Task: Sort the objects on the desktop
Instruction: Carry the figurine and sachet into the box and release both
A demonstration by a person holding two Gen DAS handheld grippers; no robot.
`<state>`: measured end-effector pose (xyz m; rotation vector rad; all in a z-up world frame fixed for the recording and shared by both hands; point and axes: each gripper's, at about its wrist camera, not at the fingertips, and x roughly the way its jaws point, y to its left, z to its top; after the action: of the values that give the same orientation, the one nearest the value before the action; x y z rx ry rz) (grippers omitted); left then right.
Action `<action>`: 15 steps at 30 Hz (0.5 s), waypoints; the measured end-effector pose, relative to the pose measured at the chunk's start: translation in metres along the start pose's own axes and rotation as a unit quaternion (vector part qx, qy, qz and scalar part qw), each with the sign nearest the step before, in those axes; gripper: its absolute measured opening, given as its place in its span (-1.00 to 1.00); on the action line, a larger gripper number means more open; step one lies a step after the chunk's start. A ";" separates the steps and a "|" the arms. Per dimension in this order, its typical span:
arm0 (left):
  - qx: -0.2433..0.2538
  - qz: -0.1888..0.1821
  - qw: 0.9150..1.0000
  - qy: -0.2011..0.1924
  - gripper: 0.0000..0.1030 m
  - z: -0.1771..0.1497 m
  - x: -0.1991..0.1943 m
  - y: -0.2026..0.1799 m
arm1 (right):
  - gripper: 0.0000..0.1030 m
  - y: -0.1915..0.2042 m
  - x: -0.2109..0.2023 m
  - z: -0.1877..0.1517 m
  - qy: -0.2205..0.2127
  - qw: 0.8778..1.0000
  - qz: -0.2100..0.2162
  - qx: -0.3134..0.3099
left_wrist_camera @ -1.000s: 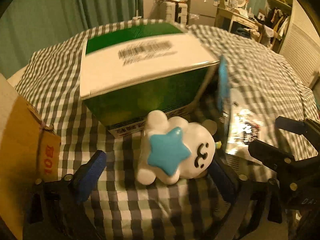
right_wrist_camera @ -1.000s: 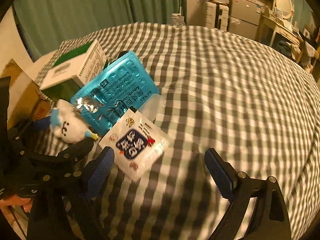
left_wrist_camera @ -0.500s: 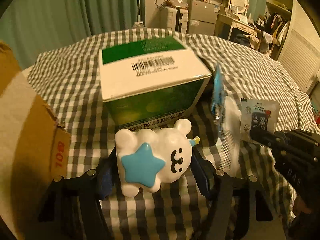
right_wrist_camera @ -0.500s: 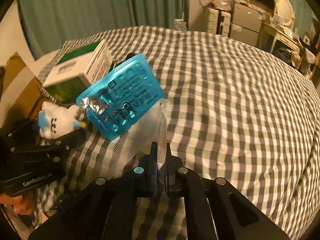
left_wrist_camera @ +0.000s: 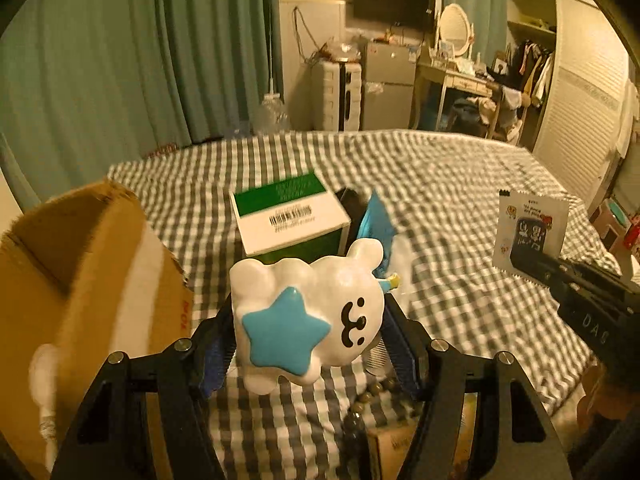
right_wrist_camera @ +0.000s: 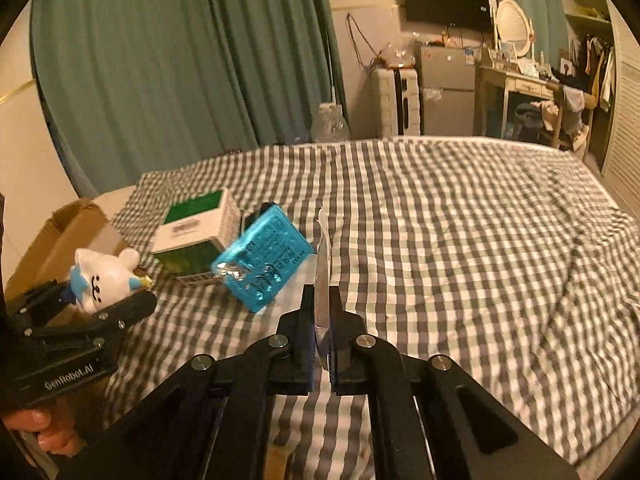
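Checked grey-and-white bedding [right_wrist_camera: 460, 240] covers the bed on which the things lie, in a dim bedroom with green curtains [right_wrist_camera: 160, 80] behind. Nearest, the left hand-held gripper [left_wrist_camera: 308, 344] pinches a white cloud-shaped toy [left_wrist_camera: 308, 312] with a blue star, lifted clear of the bedding and just in front of the green-and-white box [left_wrist_camera: 288, 216]. The right hand-held gripper [right_wrist_camera: 323, 344] has its jaws pressed together on a thin white sachet [right_wrist_camera: 322, 280], held edge-on in its own view; from the left wrist its printed face shows, well to the right of the box. Leaning against the box's right side is a blue blister pack [right_wrist_camera: 264, 264]. Left of the box stands an open cardboard carton [left_wrist_camera: 80, 280]. Beyond the box, past the bed, stand a small fridge [right_wrist_camera: 444, 88] and a dressing table [right_wrist_camera: 520, 80].
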<state>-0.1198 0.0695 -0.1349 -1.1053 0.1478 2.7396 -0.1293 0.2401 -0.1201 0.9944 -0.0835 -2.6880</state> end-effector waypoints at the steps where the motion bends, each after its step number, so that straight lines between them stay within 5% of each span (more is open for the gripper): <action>1: 0.001 0.000 1.000 -0.005 0.33 0.002 -0.007 -0.001 | -0.92 0.003 -0.008 -0.001 -0.004 1.000 -0.001 -0.001; 15: 0.002 0.003 0.997 -0.076 0.30 -0.005 -0.131 0.025 | -0.92 0.035 -0.114 -0.002 -0.056 0.998 0.020 0.020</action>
<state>-0.0291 0.0274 -0.0468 -0.8930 0.1353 2.8137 -0.0374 0.2378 -0.0448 0.8446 -0.1796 -2.7128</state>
